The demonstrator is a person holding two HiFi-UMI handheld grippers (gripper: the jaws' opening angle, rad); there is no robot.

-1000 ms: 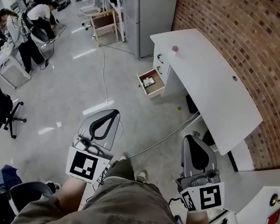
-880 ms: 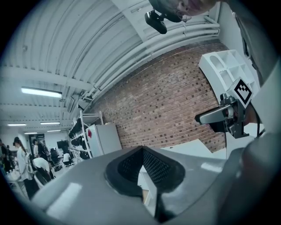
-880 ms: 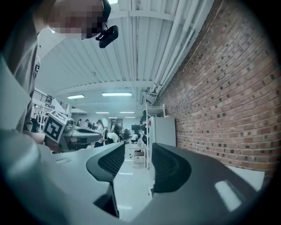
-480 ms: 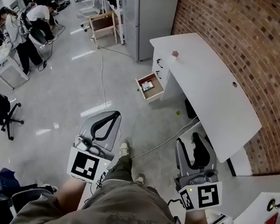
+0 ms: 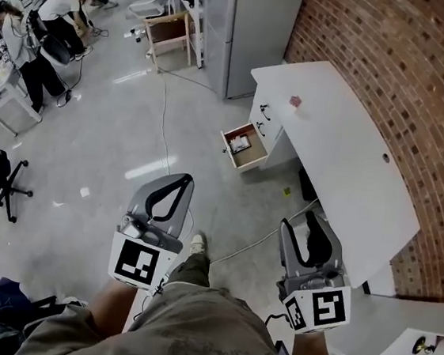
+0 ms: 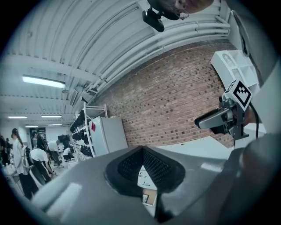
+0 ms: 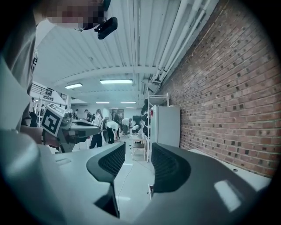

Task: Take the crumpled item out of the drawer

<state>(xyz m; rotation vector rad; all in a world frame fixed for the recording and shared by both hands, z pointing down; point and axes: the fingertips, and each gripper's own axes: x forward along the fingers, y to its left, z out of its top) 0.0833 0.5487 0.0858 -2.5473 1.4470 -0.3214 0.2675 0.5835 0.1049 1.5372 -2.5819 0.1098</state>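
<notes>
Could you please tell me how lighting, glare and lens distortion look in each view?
Head view: evenly lit, bright glare patches on the floor. Left gripper view: heavy fisheye, black corners, brick wall tilted. Right gripper view: same fisheye, ceiling lights blown out.

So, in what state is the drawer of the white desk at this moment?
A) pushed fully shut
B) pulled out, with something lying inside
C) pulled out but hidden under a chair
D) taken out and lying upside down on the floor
B: in the head view the drawer stands pulled out from the white desk, and a pale item lies in it; it is too small to say more about it.
</notes>
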